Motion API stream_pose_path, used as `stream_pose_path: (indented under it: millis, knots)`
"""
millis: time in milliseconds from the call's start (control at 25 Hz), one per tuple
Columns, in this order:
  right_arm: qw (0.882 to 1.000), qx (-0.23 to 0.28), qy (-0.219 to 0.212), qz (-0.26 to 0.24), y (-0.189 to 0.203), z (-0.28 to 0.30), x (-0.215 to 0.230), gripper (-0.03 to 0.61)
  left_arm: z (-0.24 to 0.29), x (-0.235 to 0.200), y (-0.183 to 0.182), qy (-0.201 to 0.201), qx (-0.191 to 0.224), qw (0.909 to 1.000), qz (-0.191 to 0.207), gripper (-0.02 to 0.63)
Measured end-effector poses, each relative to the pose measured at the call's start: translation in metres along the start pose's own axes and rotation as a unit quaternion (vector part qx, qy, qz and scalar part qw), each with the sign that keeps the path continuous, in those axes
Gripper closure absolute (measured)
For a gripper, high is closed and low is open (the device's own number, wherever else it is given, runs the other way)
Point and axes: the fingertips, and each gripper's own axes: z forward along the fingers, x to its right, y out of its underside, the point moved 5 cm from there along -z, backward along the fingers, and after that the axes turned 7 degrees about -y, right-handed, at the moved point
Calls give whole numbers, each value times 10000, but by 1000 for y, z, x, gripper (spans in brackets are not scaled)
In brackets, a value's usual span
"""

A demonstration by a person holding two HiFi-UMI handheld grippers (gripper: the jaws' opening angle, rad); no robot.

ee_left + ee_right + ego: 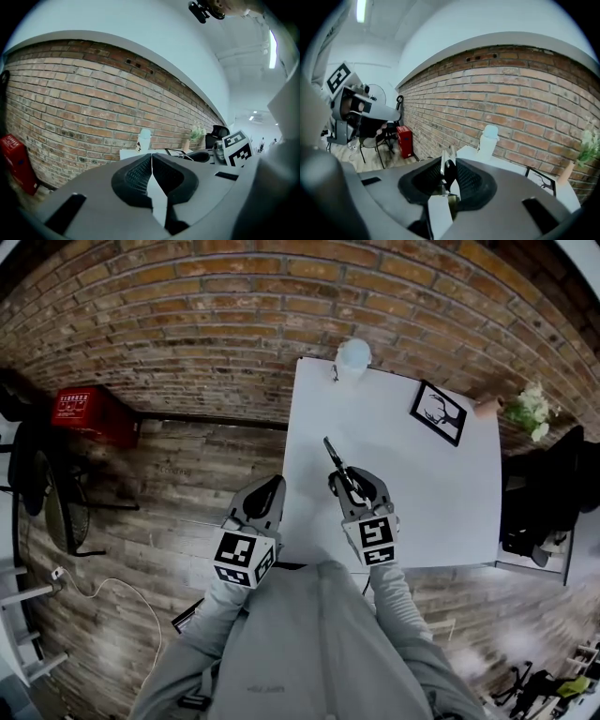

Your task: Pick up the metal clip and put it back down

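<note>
Nearest, at six o'clock in the head view, are the person's grey sleeves, each ending in a gripper with its marker cube. The left gripper (272, 486) sits over the table's near left edge. In the left gripper view its jaws (151, 161) are pressed together with nothing between them.

Just to its right, the right gripper (344, 476) is over the near half of the white table (412, 484). Its jaws are clenched on the metal clip (334, 456), which juts out toward eleven o'clock. In the right gripper view the clip's dark body (449, 172) stands pinched between the ribbed pads, with the metal handles rising above it.

The tabletop is plain white, and what stands on it is gathered at the far side. A white bottle with a pale blue cap (353, 357) stands at twelve o'clock on the far edge. A black-framed picture (439, 412) lies at about one o'clock. A small flowering plant (530, 411) stands at two o'clock by the corner.

The floor (169, 484) is of weathered wood planks, and a white cable (103, 587) trails across it at eight o'clock. A black chair (37, 474) stands at nine o'clock and a red crate (86, 412) at ten. Another dark office chair (548, 493) is at three. The far side of the room is a red brick wall (234, 334), with white wall and ceiling above it in the gripper views.
</note>
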Motion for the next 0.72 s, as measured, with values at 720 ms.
stream_pose_path:
  millis: [720]
  knots:
    - [9857, 1402, 594, 725, -50, -113, 41, 477, -8, 33, -42, 211, 510, 9979, 345, 586]
